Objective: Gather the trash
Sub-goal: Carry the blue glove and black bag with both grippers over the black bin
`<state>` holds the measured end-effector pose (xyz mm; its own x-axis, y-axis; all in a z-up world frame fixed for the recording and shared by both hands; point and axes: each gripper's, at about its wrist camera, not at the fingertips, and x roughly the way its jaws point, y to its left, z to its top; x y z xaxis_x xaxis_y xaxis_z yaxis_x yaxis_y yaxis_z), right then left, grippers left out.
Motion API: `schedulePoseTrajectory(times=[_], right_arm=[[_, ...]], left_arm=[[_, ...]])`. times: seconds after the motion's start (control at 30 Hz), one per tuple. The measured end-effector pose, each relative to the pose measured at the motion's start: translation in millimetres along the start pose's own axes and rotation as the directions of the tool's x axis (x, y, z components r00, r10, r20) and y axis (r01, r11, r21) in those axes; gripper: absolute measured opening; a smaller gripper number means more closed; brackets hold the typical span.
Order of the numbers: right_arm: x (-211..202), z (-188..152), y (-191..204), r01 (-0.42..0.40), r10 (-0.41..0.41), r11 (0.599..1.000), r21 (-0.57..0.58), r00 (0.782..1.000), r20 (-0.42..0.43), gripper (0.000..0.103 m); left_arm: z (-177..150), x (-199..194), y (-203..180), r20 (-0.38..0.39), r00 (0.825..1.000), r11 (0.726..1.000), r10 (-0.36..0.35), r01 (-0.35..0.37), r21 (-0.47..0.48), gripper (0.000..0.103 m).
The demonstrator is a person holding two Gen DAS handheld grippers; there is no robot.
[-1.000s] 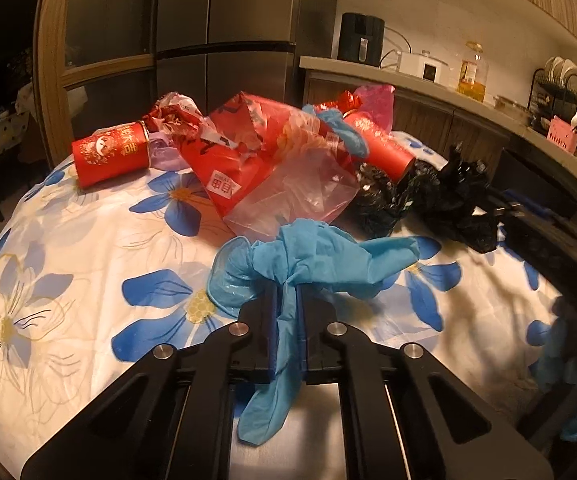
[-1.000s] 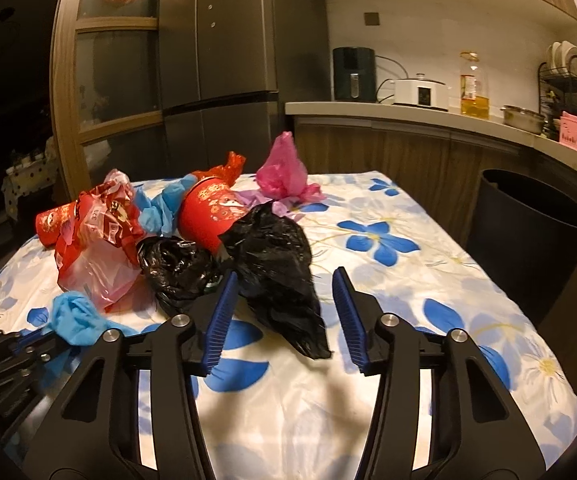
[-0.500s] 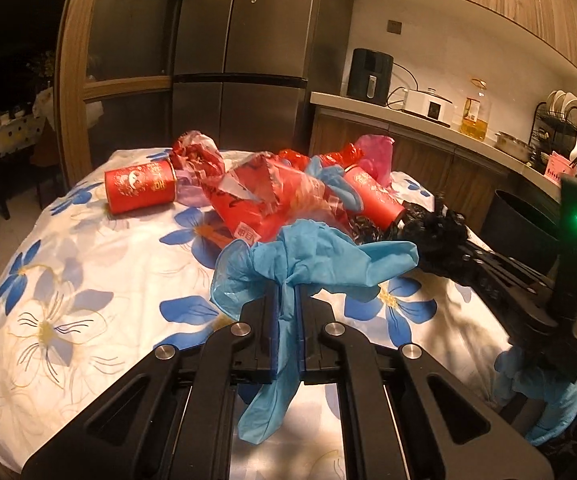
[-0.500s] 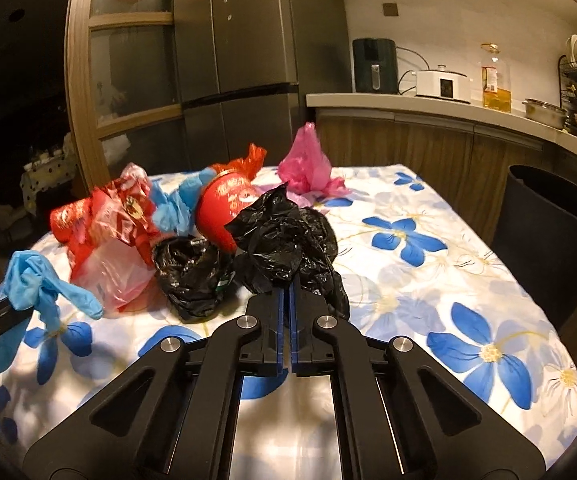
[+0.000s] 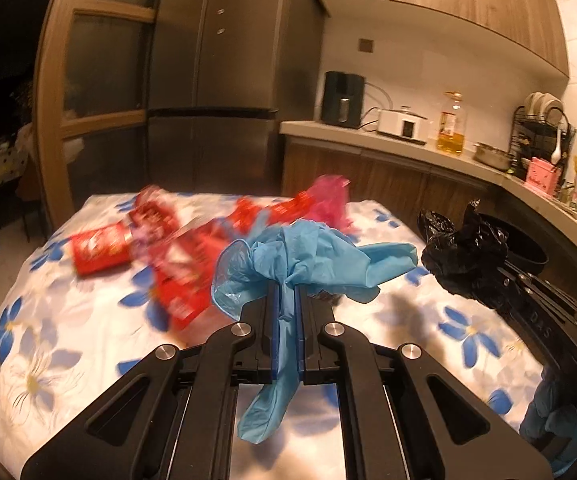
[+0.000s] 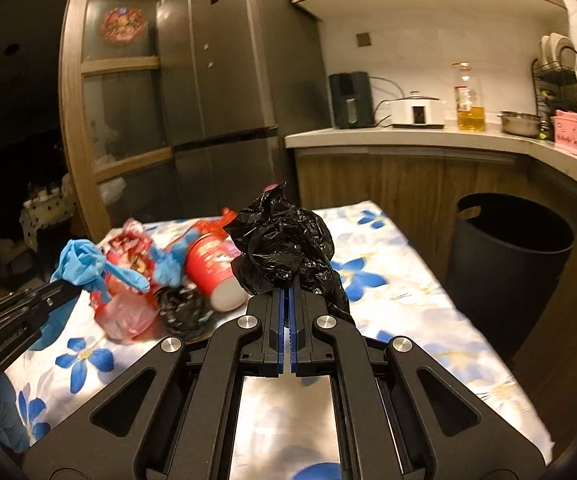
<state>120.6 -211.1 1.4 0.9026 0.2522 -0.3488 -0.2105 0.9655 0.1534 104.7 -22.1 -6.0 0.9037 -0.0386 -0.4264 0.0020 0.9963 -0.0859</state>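
Note:
My left gripper (image 5: 287, 292) is shut on a crumpled blue glove (image 5: 308, 258), held above the flowered tablecloth (image 5: 48, 360). The glove (image 6: 84, 260) also shows at the left of the right wrist view. My right gripper (image 6: 287, 296) is shut on a crumpled black plastic bag (image 6: 284, 248), lifted off the table; this bag (image 5: 464, 256) hangs at the right in the left wrist view. Left on the table are a red paper cup (image 6: 208, 268), a second black bag (image 6: 180, 308), red wrappers (image 5: 180, 264), another red cup (image 5: 100, 252) and a pink bag (image 5: 328, 196).
A black bin (image 6: 508, 264) stands on the floor right of the table, below the kitchen counter (image 6: 408, 138). A dark fridge (image 6: 232, 92) and a wooden glass door (image 6: 116, 120) rise behind the table. A gloved hand (image 5: 556, 416) holds the right tool.
My right gripper closed on the black bag and lifted it off the table toward the right. My left gripper rose with the blue glove still clamped.

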Motion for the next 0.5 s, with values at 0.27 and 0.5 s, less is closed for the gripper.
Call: schedulePoseTrajectory(times=[0.27, 0.5], right_arm=[[-18.5, 25.6, -46.2, 0.096, -0.099, 0.995, 0.038, 0.993, 0.066, 0.002], [-25.1, 44.8, -92.4, 0.213, -0.220, 0.975, 0.070, 0.969, 0.111, 0.002]], left_arm=[[37.0, 19.2, -55.4, 0.040, 0.993, 0.992, -0.113, 0.111, 0.054, 0.006], [69.0, 53.3, -118.4, 0.052, 0.973, 0.969, -0.227, 0.220, 0.108, 0.006]])
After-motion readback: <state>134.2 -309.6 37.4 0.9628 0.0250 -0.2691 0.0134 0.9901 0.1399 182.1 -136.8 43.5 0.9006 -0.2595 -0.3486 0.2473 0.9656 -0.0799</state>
